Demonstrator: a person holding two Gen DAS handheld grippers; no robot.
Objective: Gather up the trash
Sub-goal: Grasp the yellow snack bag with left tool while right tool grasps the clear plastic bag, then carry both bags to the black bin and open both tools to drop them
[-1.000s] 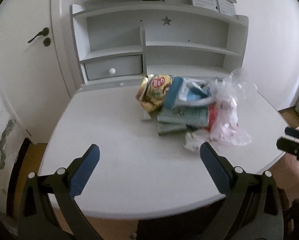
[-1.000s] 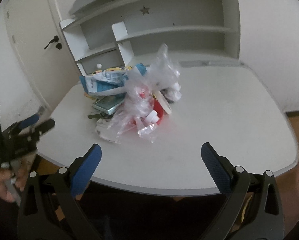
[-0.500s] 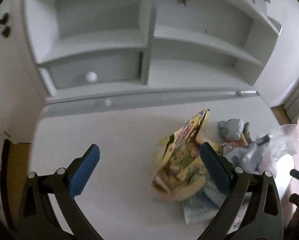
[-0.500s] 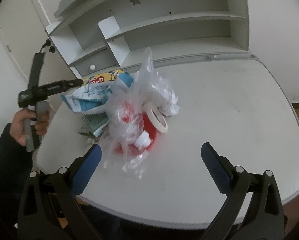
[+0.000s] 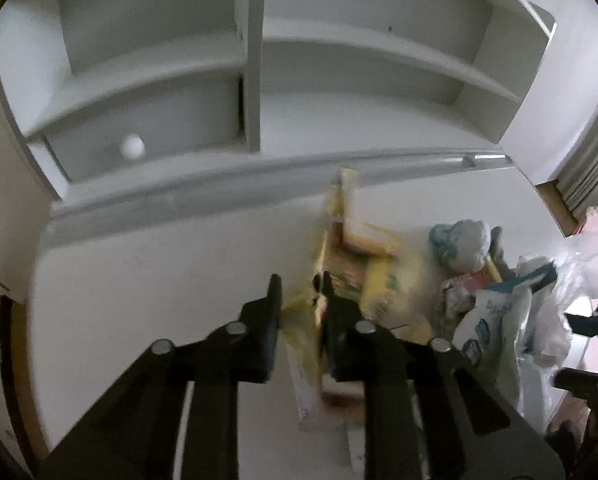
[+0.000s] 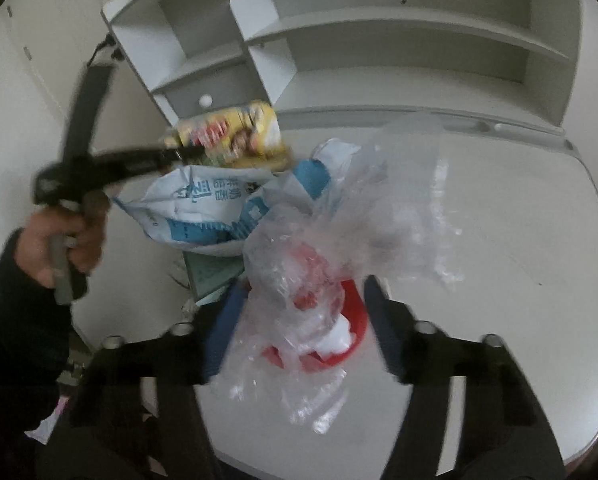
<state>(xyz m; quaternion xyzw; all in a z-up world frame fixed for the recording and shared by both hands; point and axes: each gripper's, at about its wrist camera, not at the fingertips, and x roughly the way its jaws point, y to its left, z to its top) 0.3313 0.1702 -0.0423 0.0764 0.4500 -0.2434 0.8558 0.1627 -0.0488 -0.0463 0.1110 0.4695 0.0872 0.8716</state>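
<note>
We have a white tabletop [image 6: 499, 208] with a shelf unit [image 6: 379, 40] standing along its back edge, and the trash heaped toward the left half of it, nearer the front edge than the back. Largest in the heap is the clear plastic bag [image 6: 359, 216], crumpled over a red lid [image 6: 351, 320]; it lies directly ahead of our right gripper [image 6: 299, 320], whose jaws stand half open with the bag's lower folds between them, not yet pinched as far as we can tell. Behind and to the left of it sits the blue and white bag [image 6: 219, 208], lying flat with its long side running left to right. Our left gripper [image 5: 299, 296] is nearly closed on the yellow snack bag [image 5: 371, 280], holding it by a bottom corner, so the bag stands on edge with its length pointing away toward the shelf unit; in the right wrist view it looks lifted clear of the heap, though blur makes that uncertain. We judge the clear bag to be the right hand's job, since it is already straddled, and the next closing should catch the film rather than the lid beneath.
</note>
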